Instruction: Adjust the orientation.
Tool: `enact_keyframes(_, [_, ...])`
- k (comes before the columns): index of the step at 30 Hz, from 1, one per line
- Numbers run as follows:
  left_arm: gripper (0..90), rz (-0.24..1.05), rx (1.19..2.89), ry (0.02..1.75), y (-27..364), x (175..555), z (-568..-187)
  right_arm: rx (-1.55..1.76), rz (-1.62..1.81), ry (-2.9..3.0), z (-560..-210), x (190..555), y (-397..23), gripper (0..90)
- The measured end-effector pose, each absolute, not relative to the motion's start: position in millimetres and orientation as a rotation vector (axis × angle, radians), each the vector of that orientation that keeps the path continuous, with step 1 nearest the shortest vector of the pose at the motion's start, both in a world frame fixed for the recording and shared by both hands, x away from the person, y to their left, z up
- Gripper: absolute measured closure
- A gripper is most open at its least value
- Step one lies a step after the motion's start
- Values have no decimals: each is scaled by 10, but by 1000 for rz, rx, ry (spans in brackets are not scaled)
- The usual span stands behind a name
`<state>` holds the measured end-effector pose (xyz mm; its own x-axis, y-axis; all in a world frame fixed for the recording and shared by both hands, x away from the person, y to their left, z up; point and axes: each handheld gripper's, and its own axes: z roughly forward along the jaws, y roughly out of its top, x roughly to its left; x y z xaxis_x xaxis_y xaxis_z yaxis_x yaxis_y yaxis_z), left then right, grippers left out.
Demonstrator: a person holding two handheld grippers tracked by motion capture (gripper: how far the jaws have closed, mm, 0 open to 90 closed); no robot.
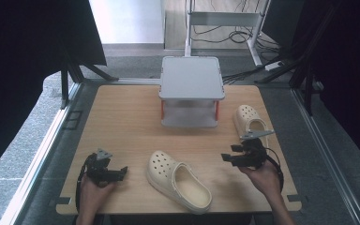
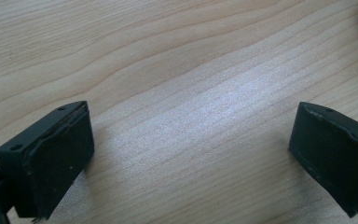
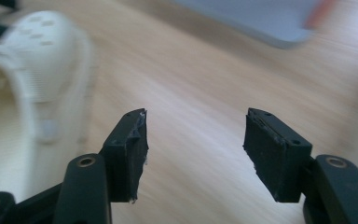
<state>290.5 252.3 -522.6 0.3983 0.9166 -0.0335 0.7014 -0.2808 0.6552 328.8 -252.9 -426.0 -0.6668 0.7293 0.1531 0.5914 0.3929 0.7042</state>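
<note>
Two clogs lying on the counter, both hand-held grippers standing empty.

From above, the near clog (image 1: 178, 180) is lying at the front of the counter (image 1: 122, 117) between the left hand-held gripper (image 1: 122, 172) and the right hand-held gripper (image 1: 226, 157); the far clog (image 1: 249, 121) is sitting just behind the right one, beside the grey rack (image 1: 191, 89). Along the left gripper, jaws are standing wide apart over bare wood. Along the right gripper, jaws are gaping with nothing between them, the near clog (image 3: 37, 70) blurring at the left.
</note>
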Motion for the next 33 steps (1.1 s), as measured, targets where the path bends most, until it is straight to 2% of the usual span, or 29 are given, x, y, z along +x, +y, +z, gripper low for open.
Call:
enact_keyframes(6, [0,474,2069,1376,2523,2905,-5226,1361,1149,2307,-4260,3408,-2946,363])
enact_keyframes(11, [0,474,2069,1376,2523,2905,-5226,1419,1091,2244,-4267,3568,-3118,356])
enact_keyframes(27, [0,474,2073,1374,2525,2905,-5225,1508,998,2133,-4326,4208,-3177,510])
enact_keyframes(33, [0,475,2073,1374,2525,2905,-5225,1552,991,2119,-4424,4374,-3153,596])
